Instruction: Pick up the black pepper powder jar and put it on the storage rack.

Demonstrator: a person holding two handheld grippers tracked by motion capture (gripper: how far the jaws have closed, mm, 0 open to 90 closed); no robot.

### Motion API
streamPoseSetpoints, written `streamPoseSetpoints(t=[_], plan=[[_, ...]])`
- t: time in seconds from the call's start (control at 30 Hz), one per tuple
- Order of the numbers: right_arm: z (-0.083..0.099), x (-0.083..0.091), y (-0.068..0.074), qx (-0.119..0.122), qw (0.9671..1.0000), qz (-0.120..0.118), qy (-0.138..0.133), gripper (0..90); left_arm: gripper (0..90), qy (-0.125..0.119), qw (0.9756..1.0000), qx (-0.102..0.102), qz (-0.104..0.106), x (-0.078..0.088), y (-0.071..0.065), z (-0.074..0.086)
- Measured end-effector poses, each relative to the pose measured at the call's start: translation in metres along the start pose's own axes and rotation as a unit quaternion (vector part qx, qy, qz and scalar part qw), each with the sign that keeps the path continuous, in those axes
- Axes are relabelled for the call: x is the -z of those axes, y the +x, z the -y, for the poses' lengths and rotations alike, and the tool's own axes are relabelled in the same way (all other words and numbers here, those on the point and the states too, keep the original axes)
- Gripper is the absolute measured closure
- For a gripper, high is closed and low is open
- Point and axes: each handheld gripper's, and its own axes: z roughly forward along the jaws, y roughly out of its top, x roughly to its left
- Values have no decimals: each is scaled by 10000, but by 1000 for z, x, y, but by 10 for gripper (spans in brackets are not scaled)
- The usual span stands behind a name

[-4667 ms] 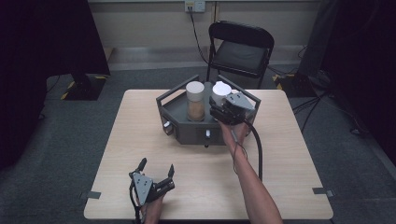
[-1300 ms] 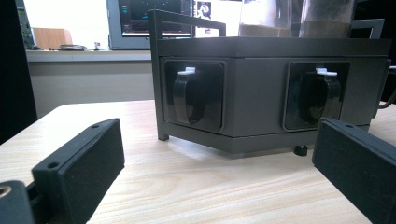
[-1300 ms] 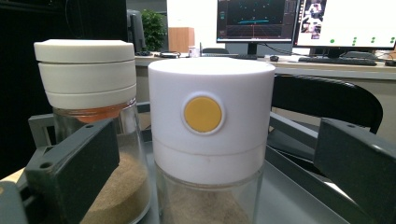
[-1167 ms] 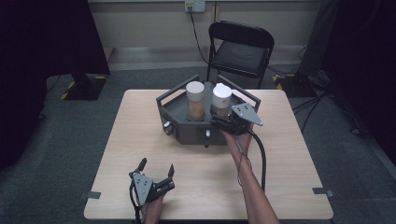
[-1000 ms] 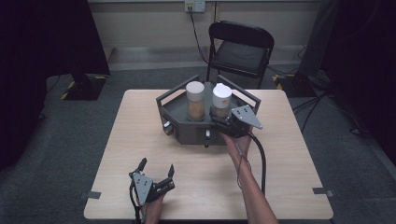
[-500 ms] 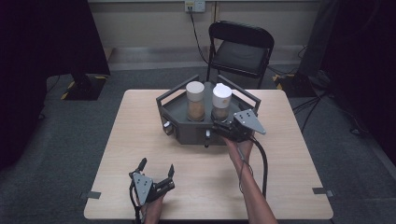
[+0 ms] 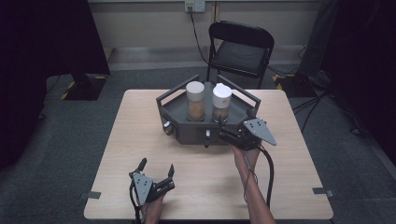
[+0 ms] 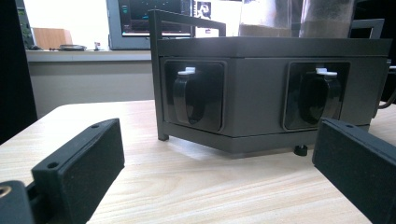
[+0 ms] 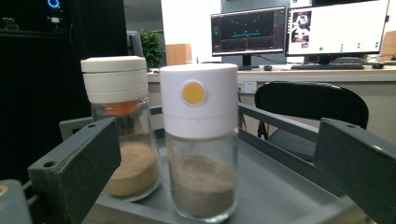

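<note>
My left gripper (image 7: 156, 176) rested near the table's (image 7: 140, 121) front edge, jaws wide apart and empty, well clear of the grey tray (image 7: 175, 112) standing at its one o'clock. My right gripper (image 7: 223, 132) hovered at the tray's front rim, jaws spread wide with nothing between them. The white-capped jar (image 9: 201, 140) stood upright at twelve o'clock, centred in the gap but beyond the tips; the second jar (image 9: 122, 128) stood just beside it at ten o'clock. I judged it best to advance level, square on the glass below the cap, and close without nudging the neighbour.
</note>
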Motion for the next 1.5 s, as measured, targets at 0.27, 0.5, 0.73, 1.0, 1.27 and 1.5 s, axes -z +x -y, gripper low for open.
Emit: streamPoseSetpoints(t=[0.27, 0.5, 0.73, 1.0, 1.27, 1.5], plan=[[1, 16, -1, 5, 9999, 100, -47, 0, 14, -3, 10000, 0, -1, 0, 0, 0], [1, 28, -2, 38, 9998, 192, 29, 0, 14, -2, 10000, 2, -1, 0, 0, 0], [7, 41, -3, 113, 9998, 180, 7, 0, 14, -2, 10000, 0, 0, 0, 0, 0], [8, 53, 2, 249, 9995, 168, -42, 0, 14, -2, 10000, 0, -1, 0, 0, 0], [13, 63, 1, 125, 9996, 238, 44, 0, 14, -2, 10000, 0, 0, 0, 0, 0], [21, 71, 2, 77, 9995, 294, 57, 0, 14, -3, 10000, 1, -1, 0, 0, 0]])
